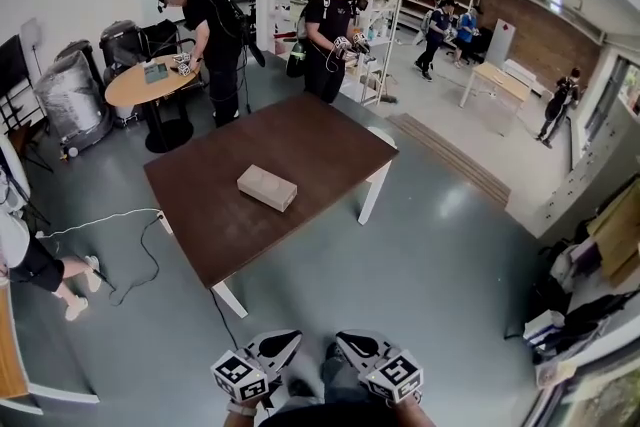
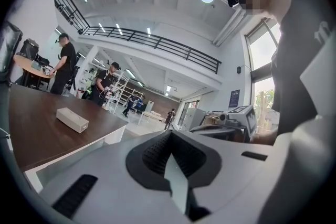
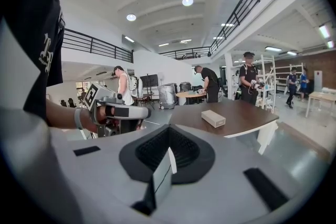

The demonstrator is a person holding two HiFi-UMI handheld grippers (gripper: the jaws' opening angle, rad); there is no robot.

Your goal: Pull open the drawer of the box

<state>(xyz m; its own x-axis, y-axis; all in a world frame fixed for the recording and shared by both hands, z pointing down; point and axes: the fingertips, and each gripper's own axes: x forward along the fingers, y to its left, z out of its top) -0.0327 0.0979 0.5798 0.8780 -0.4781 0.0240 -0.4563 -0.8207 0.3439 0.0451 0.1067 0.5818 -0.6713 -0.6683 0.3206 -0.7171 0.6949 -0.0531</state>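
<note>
**Head view:** Both hands are held low and close to the body at the bottom edge, which cuts off the forearms. The left gripper (image 1: 280, 345) and the right gripper (image 1: 352, 347) sit side by side, tips angled toward each other and pointing away from the body. Both are well short of the table (image 1: 300, 140). The box (image 1: 266, 187) lies flat near the table's middle, apart from both grippers. Its drawer is too small to make out here. From above, the jaws cannot be read.

**Left gripper view:** The gripper points about level across the table edge. Its jaws are clenched together with nothing between them. The box lies at the left on the tabletop, far from the jaws. The person's torso fills the right side and hides most of the room there.

**Right gripper view:** This gripper tilts slightly down. Its jaws are clenched shut and empty. The box lies ahead to the right on the table, well apart from the jaws. The left gripper and the hand holding it show at the left, with the sleeve and body blocking that corner.
</note>
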